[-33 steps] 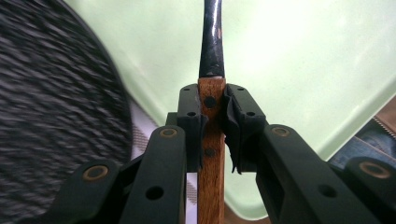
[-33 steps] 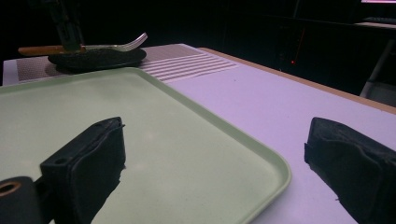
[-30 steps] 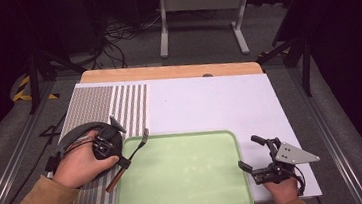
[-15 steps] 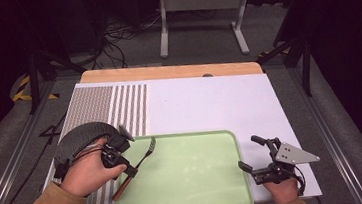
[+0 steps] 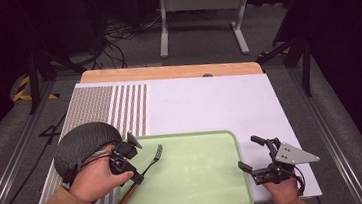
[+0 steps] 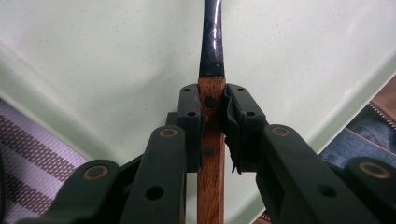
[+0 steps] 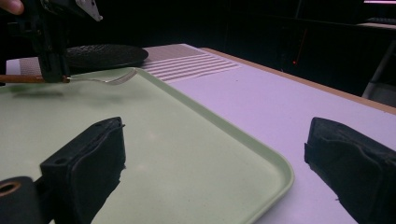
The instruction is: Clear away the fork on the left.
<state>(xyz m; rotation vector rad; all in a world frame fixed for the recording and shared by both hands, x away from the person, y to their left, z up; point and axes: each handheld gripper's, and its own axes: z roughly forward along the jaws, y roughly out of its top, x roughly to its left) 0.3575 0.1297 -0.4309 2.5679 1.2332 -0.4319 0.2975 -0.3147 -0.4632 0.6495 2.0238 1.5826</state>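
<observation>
Now we have the left gripper [image 5: 137,176] pinching a wooden-handled fork [image 5: 145,169] by the top of its handle, both jaws pressed flat against the brown wood, as the left gripper view makes plain. From the high view, the fork sits over the left rim of the pale green tray [image 5: 203,200], tines reaching in over the tray floor and the handle end sticking out over the striped mat [image 5: 111,106]. We judge that low, near-level hold is there to lay the fork down flat inside the tray rather than drop it.

Over on the other side, the right gripper [image 5: 254,156] waits at the tray's right edge with its 2 jaws spread wide and nothing between them. In the right gripper view they straddle the tray's near rim [image 7: 275,175], which looks to us like a stance for steadying the tray, though that is a guess.

Inside the tray we see bare green floor and no other item. Just left of it a dark round plate [image 5: 80,144] rests on the mat, partly behind the left hand [image 5: 96,180].
</observation>
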